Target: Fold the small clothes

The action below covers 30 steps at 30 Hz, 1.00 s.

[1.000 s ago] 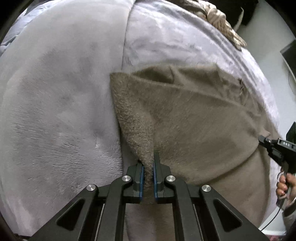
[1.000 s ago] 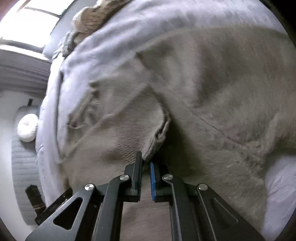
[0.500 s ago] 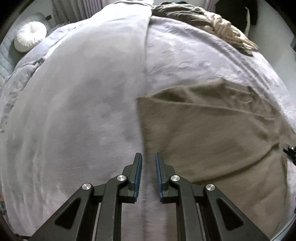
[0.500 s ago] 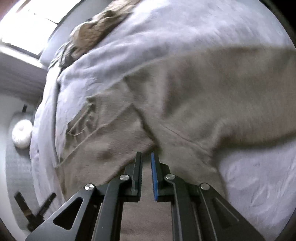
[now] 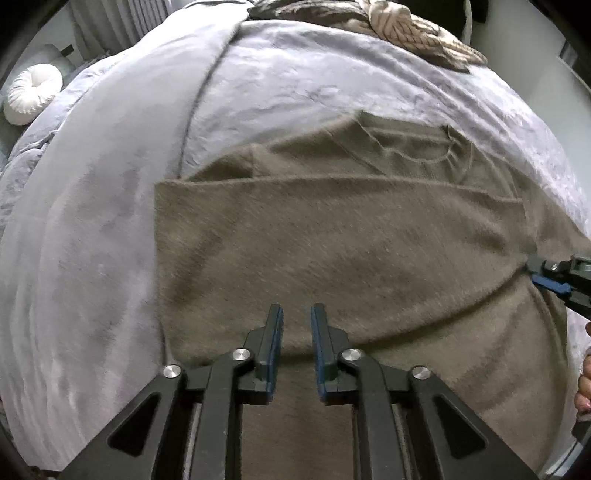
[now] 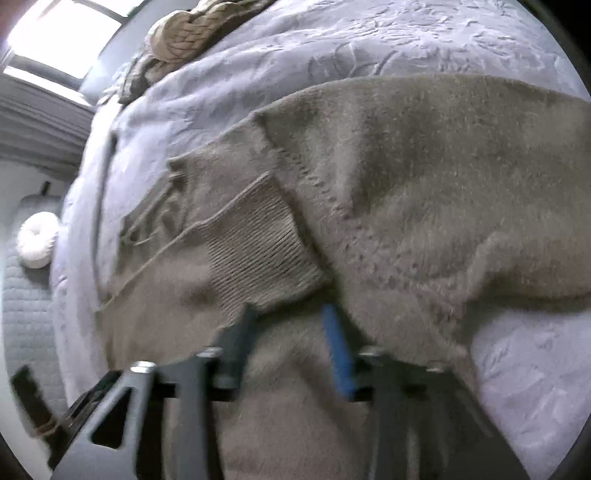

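A taupe fuzzy knit sweater (image 5: pixel 332 236) lies on a grey bed cover, one side folded over the body with a straight left edge. My left gripper (image 5: pixel 296 314) is open and empty, just above the sweater's near part. In the right wrist view the sweater (image 6: pixel 424 184) fills the frame, with a ribbed cuff (image 6: pixel 258 251) lying on it. My right gripper (image 6: pixel 291 325) is open, blurred, just below that cuff; it also shows at the right edge of the left wrist view (image 5: pixel 550 277).
The grey plush bed cover (image 5: pixel 92 221) spreads around the sweater. A heap of beige and dark knitwear (image 5: pixel 406 29) lies at the far end of the bed. A round white cushion (image 5: pixel 31 92) sits far left, off the bed.
Both grippers let go of the sweater and opened. The folded part now lies flat. My left gripper moved right over the sweater; my right jaws spread wider near the cuff.
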Available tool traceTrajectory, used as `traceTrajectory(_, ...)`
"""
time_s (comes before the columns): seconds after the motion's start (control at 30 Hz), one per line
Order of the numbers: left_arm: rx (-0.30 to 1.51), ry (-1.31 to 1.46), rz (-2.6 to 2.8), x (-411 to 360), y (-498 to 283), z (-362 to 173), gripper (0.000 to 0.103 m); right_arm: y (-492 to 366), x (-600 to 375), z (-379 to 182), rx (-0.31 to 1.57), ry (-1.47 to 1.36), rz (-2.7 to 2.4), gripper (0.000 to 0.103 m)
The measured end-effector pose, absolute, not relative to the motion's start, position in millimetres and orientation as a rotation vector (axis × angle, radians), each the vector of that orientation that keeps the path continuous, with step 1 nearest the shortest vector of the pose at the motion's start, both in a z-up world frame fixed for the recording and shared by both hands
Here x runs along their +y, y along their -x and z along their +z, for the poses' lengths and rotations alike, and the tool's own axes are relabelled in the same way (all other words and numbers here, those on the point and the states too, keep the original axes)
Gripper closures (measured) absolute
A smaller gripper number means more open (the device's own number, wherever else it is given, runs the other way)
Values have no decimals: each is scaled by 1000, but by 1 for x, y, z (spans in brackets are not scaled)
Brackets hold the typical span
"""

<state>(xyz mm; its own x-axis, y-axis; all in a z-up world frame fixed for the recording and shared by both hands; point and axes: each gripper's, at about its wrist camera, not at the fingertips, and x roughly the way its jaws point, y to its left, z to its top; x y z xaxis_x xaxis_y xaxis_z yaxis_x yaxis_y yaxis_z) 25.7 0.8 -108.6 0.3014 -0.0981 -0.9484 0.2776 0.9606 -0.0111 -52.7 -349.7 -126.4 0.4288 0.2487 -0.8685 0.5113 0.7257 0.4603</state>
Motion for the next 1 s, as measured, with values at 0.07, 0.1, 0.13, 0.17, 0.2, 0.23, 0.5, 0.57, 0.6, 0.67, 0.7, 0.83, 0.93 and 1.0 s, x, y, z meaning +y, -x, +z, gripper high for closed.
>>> traceTrajectory(0.07,1222,-174,-214,-3,-23,-107,3,57,-348,-123,1145,-765,-180,47)
traceTrajectory(0.1,1201,-186,-203,-4,-20,-105,3,60,-347,-121,1143,-769,-169,43)
traceTrajectory(0.13,1197,-197,-211,-8,-19,-103,3,61,-346,-122,1143,-771,-162,39)
traceTrajectory(0.17,1203,-197,-212,-11,-18,-104,2,62,-345,-122,1143,-774,-155,38)
traceTrajectory(0.2,1209,-192,-214,-13,-18,-104,2,63,-344,-122,1144,-777,-148,36)
traceTrajectory(0.23,1218,-188,-216,-16,-18,-105,2,65,-344,-122,1144,-782,-143,33)
traceTrajectory(0.5,1268,-214,-183,-34,-19,-112,2,78,-350,-119,1122,-856,-120,25)
traceTrajectory(0.57,1277,-233,-191,-42,-19,-114,2,84,-356,-118,1114,-875,-128,21)
traceTrajectory(0.6,1280,-243,-197,-46,-18,-115,2,87,-360,-117,1108,-886,-132,21)
traceTrajectory(0.67,1294,-250,-216,-54,-17,-116,2,93,-366,-116,1103,-901,-141,21)
traceTrajectory(0.7,1300,-252,-222,-57,-16,-117,2,95,-369,-116,1101,-908,-147,21)
traceTrajectory(0.83,1316,-262,-250,-71,-12,-118,2,105,-380,-114,1090,-930,-169,21)
traceTrajectory(0.93,1326,-274,-272,-81,-8,-119,2,113,-390,-113,1078,-955,-178,21)
traceTrajectory(1.0,1328,-286,-283,-89,-5,-119,2,118,-396,-113,1067,-973,-190,21)
